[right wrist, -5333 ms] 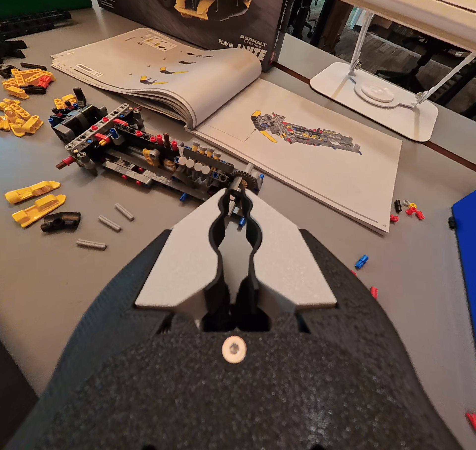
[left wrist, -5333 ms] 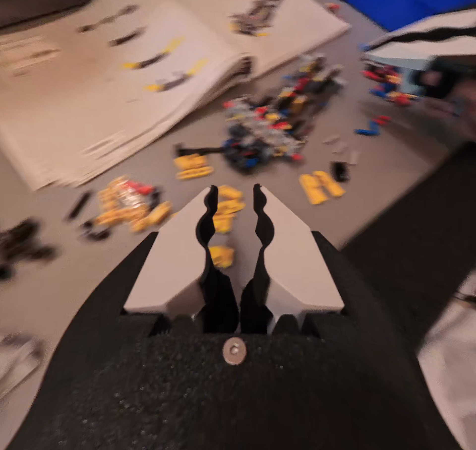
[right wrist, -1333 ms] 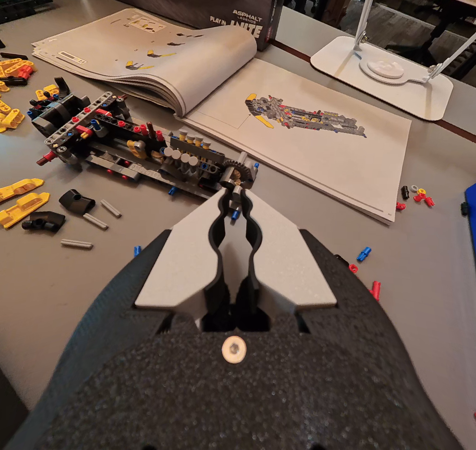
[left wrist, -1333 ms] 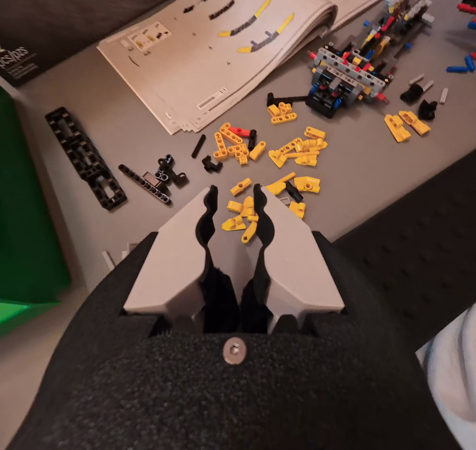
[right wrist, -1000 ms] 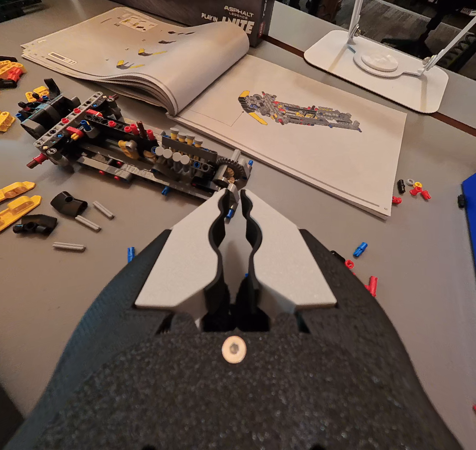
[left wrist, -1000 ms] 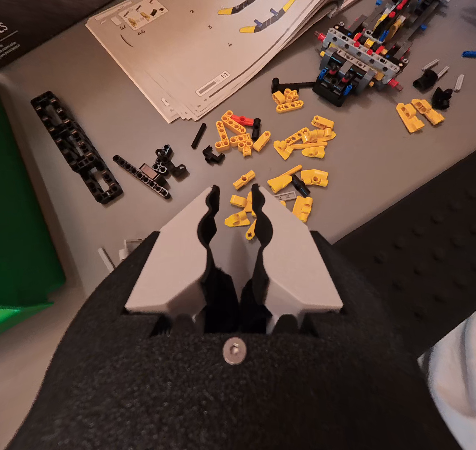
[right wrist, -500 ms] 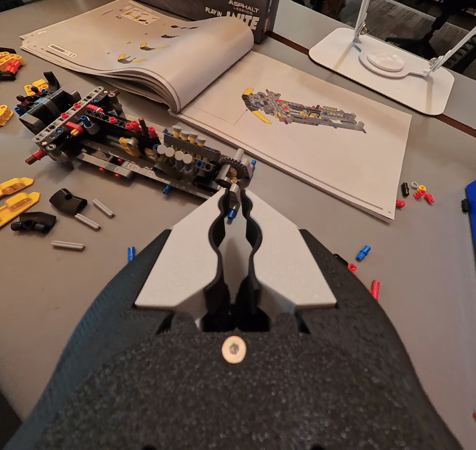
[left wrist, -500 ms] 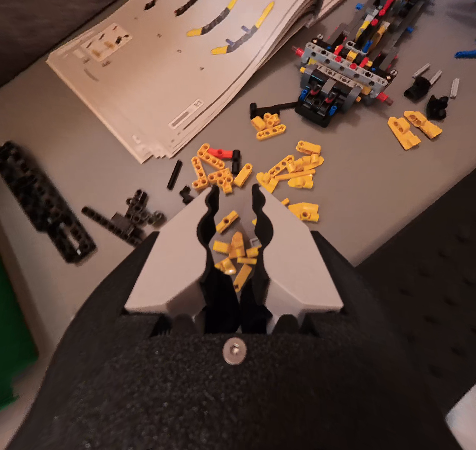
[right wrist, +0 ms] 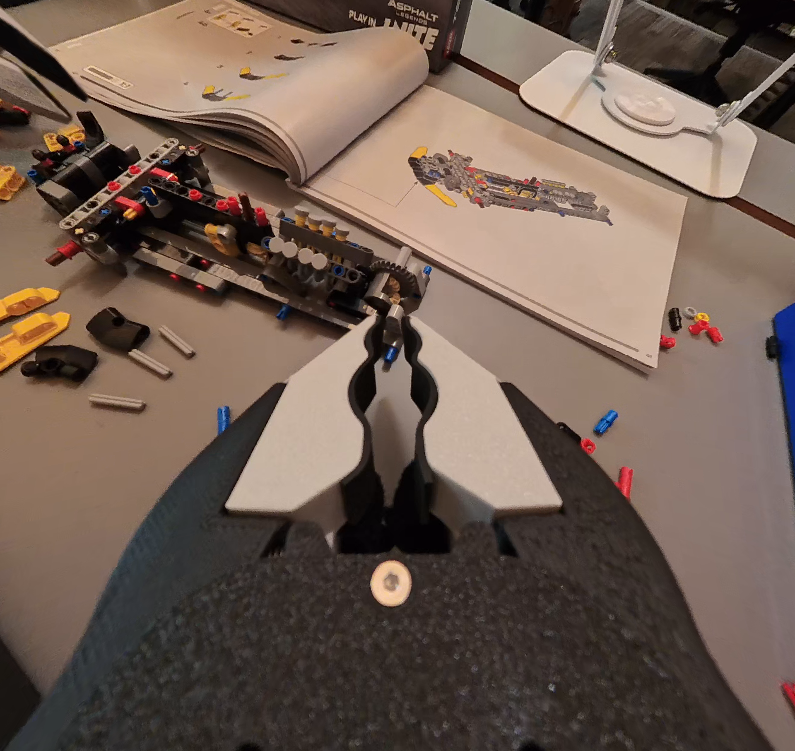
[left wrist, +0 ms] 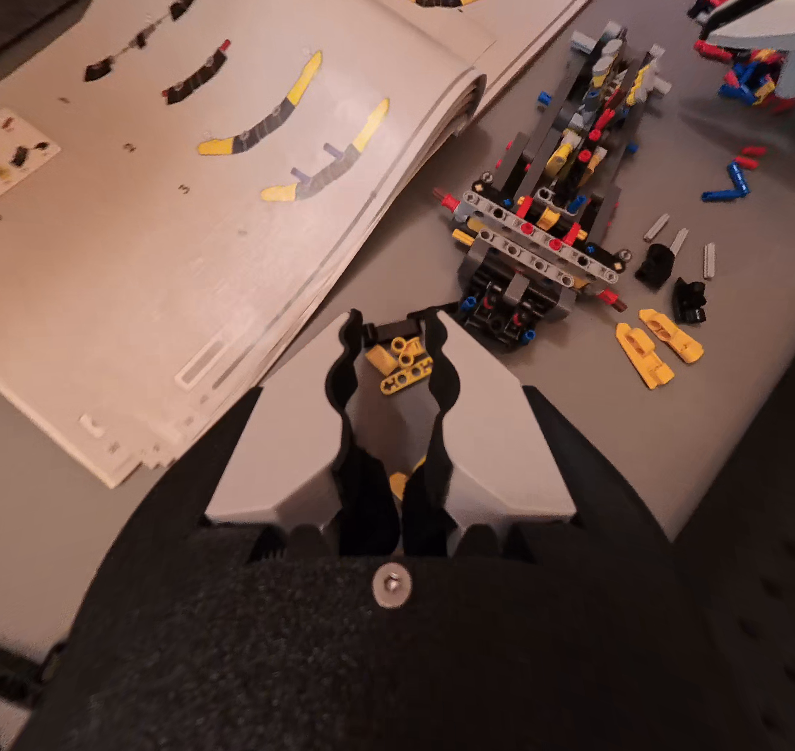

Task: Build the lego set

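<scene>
Left wrist view: left tool (left wrist: 393,321) hangs over the desk (left wrist: 537,450) w/ tips apart, nothing gripped. Betw. its tips lies a small cluster of yellow pcs (left wrist: 402,362), w/ a black pc (left wrist: 393,329) right at the tip line. Chassis build (left wrist: 546,231) sits just ahead and to the right of the tool; manual (left wrist: 215,171) ahead-left.

Right wrist view: right tool (right wrist: 390,321) is nearly closed, pinched on a grey axle stub (right wrist: 393,313) at the gear end of the chassis, or so it looks; contact is hard to confirm. Looks like it's steadying the build while the left goes for a part.

To do the pick well: the yellow pcs touch each other, so aim for one only, prob. the beam nearest the tool w/ the row of holes. Come straight down, tips astride its narrow sides, close slow. Check the pc against the manual page first. Keep the right tool's hold firm so the chassis won't slide when the part is pushed on.
</scene>
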### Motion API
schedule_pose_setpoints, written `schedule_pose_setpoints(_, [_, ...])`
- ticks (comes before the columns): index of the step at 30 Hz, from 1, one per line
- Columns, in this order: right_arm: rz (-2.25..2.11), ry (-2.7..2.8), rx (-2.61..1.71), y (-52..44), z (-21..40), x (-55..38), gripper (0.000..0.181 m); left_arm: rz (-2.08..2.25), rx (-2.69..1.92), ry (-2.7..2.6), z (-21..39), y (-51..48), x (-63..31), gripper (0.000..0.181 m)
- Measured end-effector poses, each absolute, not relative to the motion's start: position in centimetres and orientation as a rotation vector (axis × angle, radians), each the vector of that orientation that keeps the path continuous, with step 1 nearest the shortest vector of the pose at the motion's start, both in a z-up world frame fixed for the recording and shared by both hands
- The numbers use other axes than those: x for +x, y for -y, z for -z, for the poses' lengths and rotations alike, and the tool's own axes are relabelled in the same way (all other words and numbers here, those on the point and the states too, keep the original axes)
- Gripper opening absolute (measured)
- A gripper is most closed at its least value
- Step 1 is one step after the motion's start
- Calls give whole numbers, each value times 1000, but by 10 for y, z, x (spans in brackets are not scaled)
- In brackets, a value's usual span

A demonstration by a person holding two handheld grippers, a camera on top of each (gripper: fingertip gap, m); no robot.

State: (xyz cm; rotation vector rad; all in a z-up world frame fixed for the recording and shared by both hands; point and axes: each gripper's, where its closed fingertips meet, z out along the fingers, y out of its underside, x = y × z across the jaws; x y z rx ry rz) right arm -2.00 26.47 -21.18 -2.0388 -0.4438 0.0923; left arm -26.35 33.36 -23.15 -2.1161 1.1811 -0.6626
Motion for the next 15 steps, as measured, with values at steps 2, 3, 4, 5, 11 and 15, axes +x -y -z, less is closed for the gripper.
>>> schedule_pose_setpoints(2, [-83, 439, -2036, -265, 211, -18, 7, 663, -2115, -1254, 235, -333, -256, 26])
schedule_pose_setpoints(3, [-85, 433, -2034, -265, 210, -17, 7, 647, -2088, -1309, 236, -332, -253, 23])
schedule_pose_setpoints(4, [-91, 427, -2032, -265, 209, -16, 7, 616, -2047, -1373, 236, -330, -252, 20])
schedule_pose_setpoints(5, [-100, 421, -2031, -265, 208, -16, 7, 581, -1999, -1446, 236, -328, -250, 19])
schedule_pose_setpoints(11, [-127, 432, -2038, -265, 210, -20, 8, 572, -1830, -1768, 239, -318, -245, 17])
schedule_pose_setpoints(15, [-121, 444, -2050, -264, 213, -20, 8, 636, -1820, -1861, 239, -316, -241, 15])
